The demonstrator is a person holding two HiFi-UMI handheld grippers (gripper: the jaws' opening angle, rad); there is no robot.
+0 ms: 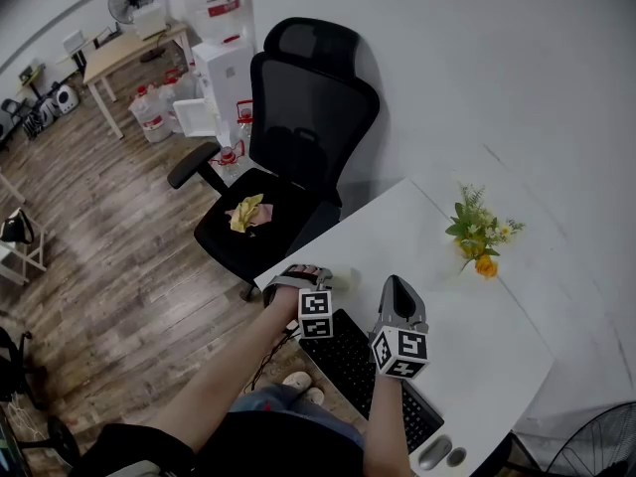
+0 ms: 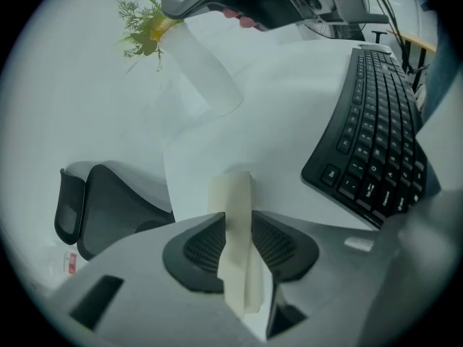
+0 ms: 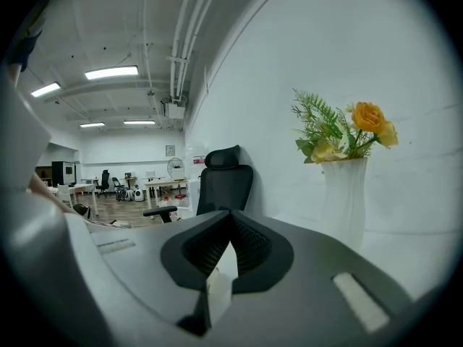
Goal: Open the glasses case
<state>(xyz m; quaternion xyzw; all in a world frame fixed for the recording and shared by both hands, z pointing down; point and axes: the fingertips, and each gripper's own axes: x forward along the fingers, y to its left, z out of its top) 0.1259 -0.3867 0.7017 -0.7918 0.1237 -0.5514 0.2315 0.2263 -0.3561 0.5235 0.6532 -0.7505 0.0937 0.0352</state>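
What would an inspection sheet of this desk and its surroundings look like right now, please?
Surface: white table, mostly bare.
Job's things: glasses case not seen in any view.
Clutter: black keyboard at the near edge; vase of flowers toward the wall.
Grippers: left gripper at the table's edge, jaws close together, touching or not unclear, nothing seen between them; right gripper beside it, jaws together, empty.
Cables: what looks like a thin cable hangs below the table edge.
Surroundings: black office chair with a yellow cloth on its seat; wood floor; water dispenser.
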